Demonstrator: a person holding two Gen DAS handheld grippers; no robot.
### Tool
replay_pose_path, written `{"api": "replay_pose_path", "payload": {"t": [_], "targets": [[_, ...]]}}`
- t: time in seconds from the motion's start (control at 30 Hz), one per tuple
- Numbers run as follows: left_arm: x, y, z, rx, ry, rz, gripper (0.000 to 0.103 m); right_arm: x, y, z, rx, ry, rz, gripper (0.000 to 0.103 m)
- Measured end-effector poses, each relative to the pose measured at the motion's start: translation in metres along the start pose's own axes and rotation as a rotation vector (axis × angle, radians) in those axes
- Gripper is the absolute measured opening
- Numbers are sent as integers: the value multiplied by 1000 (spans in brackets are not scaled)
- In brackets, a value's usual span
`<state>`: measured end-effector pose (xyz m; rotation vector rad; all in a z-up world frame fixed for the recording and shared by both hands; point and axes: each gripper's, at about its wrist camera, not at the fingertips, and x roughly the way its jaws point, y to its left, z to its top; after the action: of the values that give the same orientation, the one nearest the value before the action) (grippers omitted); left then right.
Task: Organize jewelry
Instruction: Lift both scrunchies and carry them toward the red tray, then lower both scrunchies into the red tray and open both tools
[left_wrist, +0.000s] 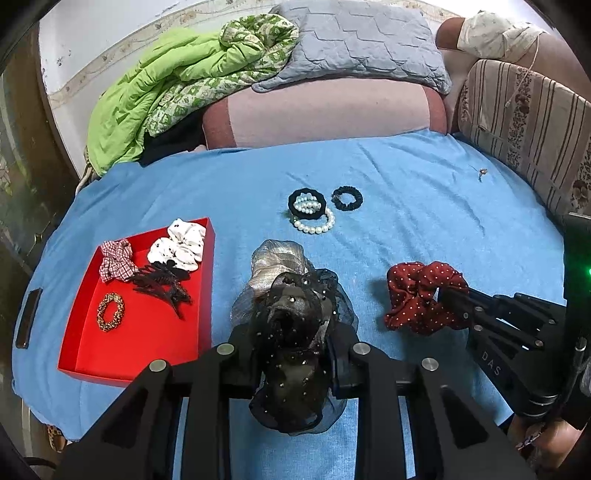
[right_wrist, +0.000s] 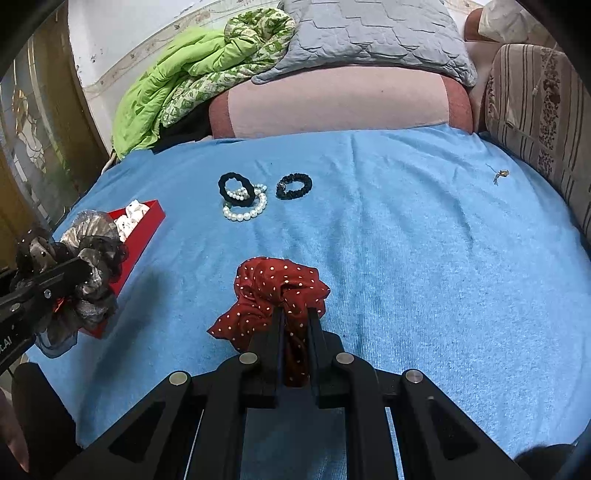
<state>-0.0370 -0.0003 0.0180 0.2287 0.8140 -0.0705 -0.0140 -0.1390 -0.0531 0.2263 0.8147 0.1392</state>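
My left gripper (left_wrist: 293, 332) is shut on a black and silver mesh scrunchie (left_wrist: 291, 295) and holds it above the blue cloth, just right of the red tray (left_wrist: 144, 347). The tray holds a white scrunchie (left_wrist: 181, 243), a checked scrunchie (left_wrist: 116, 258), a black claw clip (left_wrist: 162, 284) and a beaded bracelet (left_wrist: 110, 312). My right gripper (right_wrist: 295, 314) is shut on a red polka-dot scrunchie (right_wrist: 273, 291) near the cloth. Farther back lie a pearl bracelet (right_wrist: 245, 208), a black hair tie (right_wrist: 234, 188) and a small black scrunchie (right_wrist: 293, 186).
A small metal trinket (right_wrist: 498, 175) lies at the far right of the blue cloth (right_wrist: 406, 240). A green quilt (left_wrist: 155, 96), grey pillow (left_wrist: 362, 40) and pink cushion (left_wrist: 325, 110) lie behind. A striped cushion (left_wrist: 532, 125) borders the right. A phone (left_wrist: 27, 317) lies left of the tray.
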Motion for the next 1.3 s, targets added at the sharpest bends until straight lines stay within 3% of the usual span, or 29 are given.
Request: {"api": "replay_pose_path", "payload": {"t": [0.27,0.7,0.97,1.3], "targets": [[-2,17,1,-41,-6,18,25,-1,2,-4,-4,-3,-9,12],[-2,100,-23,-203,2,75,26,-7,25,-2,-60,22,-27,12],[-3,117,-29,-226,-9,45,26,-18,40,6,-87,6,-33,12],[1,146,-29,-223,-27,96,26,-31,64,24,-141,-26,-31,12]]}}
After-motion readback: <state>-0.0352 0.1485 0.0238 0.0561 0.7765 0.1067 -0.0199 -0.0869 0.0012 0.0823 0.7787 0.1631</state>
